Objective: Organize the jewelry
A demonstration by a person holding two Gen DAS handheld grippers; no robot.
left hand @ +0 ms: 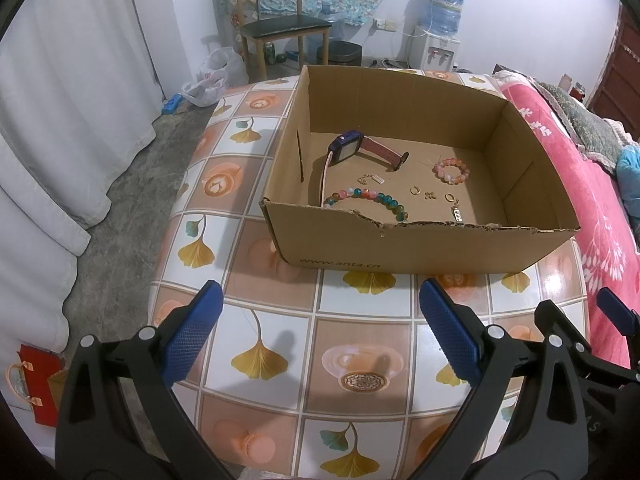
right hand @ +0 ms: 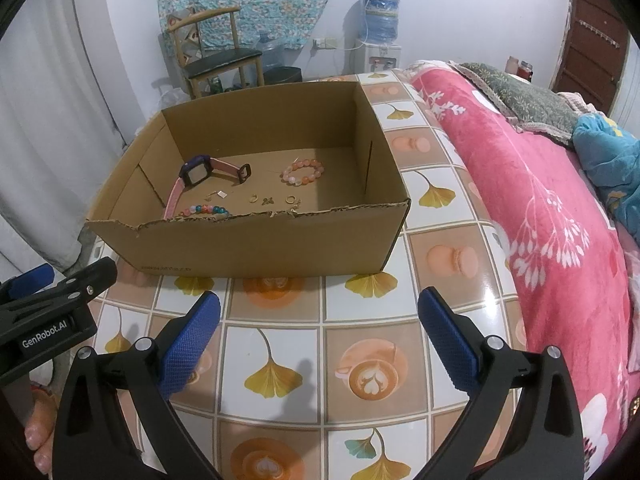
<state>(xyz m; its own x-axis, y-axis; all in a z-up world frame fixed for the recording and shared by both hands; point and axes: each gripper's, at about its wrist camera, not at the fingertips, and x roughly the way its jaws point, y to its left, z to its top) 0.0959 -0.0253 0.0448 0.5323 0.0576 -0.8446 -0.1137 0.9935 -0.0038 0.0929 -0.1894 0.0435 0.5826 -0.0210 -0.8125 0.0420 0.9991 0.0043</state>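
1. Two views, left wrist first: the left gripper [left hand: 320,308] hangs over the patterned tablecloth [left hand: 280,320] with its blue pads spread wide and nothing between them. All the jewelry sits straight ahead of it, inside the cardboard box [left hand: 420,244], past the torn near wall.
2. Same view, inside the box: a purple watch [left hand: 348,146] with a pink strap lies at the back left, its strap running left to right. A multicolour bead bracelet [left hand: 368,196] curves along the near wall, and a pink bead bracelet [left hand: 450,172] sits further right. Small gold rings [left hand: 415,190] and charms are scattered between them.
3. Printing on the box front reads "www.anta.cn". The right gripper's black frame pokes in at the right edge.
4. Right wrist view: the right gripper [right hand: 320,304] is also spread wide and empty, hovering above the tablecloth [right hand: 360,320]. The box [right hand: 260,240] lies ahead and a little left, so everything sits left of its centre line.
5. Here the watch [right hand: 196,174] is back left, the multicolour bracelet [right hand: 206,210] hugs the near wall, and the pink bracelet [right hand: 303,173] sits nearest the middle.
6. White lettering on the left tool's body reads "GenRobot.AI".
7. My call: the left gripper is better lined up for the watch, the right for the pink bracelet; either must clear the near wall.
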